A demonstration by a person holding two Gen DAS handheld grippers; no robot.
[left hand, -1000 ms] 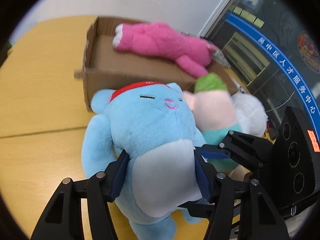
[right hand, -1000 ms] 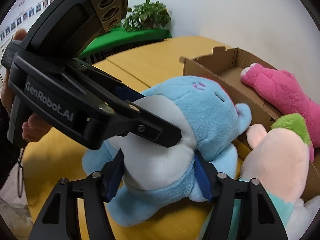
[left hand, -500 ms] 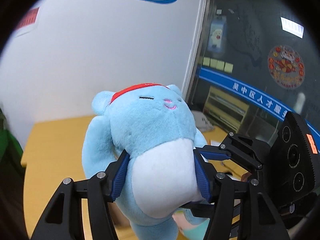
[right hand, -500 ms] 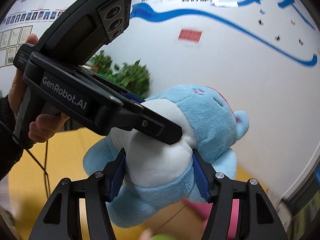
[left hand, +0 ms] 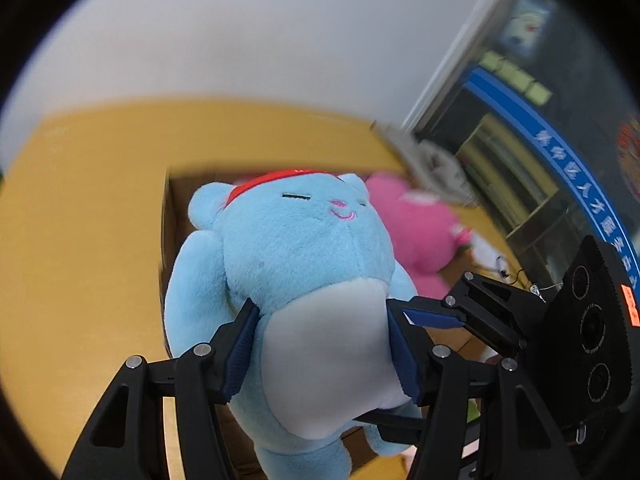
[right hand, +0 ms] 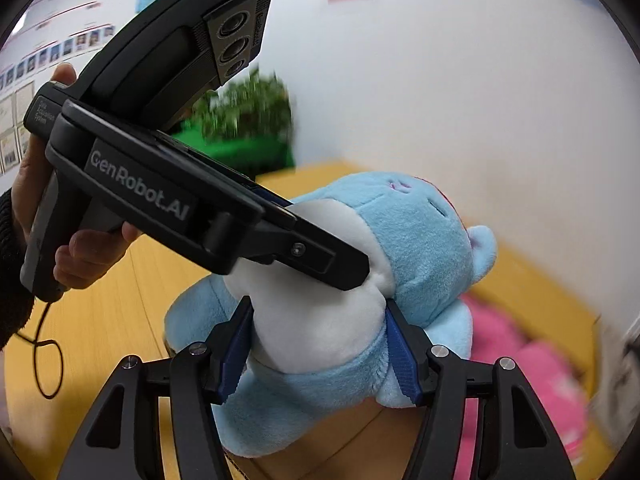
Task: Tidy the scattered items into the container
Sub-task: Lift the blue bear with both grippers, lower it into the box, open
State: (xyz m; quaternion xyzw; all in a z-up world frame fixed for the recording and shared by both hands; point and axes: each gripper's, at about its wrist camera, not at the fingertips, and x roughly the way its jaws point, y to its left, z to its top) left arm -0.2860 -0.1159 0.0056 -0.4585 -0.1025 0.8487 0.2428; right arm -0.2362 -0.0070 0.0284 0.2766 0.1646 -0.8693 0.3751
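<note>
Gripped from two sides at lower centre of both views: a blue plush bear (left hand: 304, 280), held in the air above a cardboard box (left hand: 170, 216). Left gripper (left hand: 320, 344) clenched on the white belly, blue pads sunk into the fur on either flank. Right gripper (right hand: 318, 344) likewise clamped across the belly, seen from the right wrist with the bear's head tipped toward the upper right. Left gripper's black body crossing the right wrist view from upper left, carried by a hand (right hand: 60, 216) in a dark sleeve (right hand: 12, 272). Just behind the bear, a pink plush toy (left hand: 416, 232) lying in the box, blurred. Under the box, a yellow wooden table (left hand: 80, 240). Farther back, a green plant (right hand: 244, 108) at upper centre of the right wrist view, then a white wall (left hand: 260, 40); glass door (left hand: 540, 152) with blue band at right.
</note>
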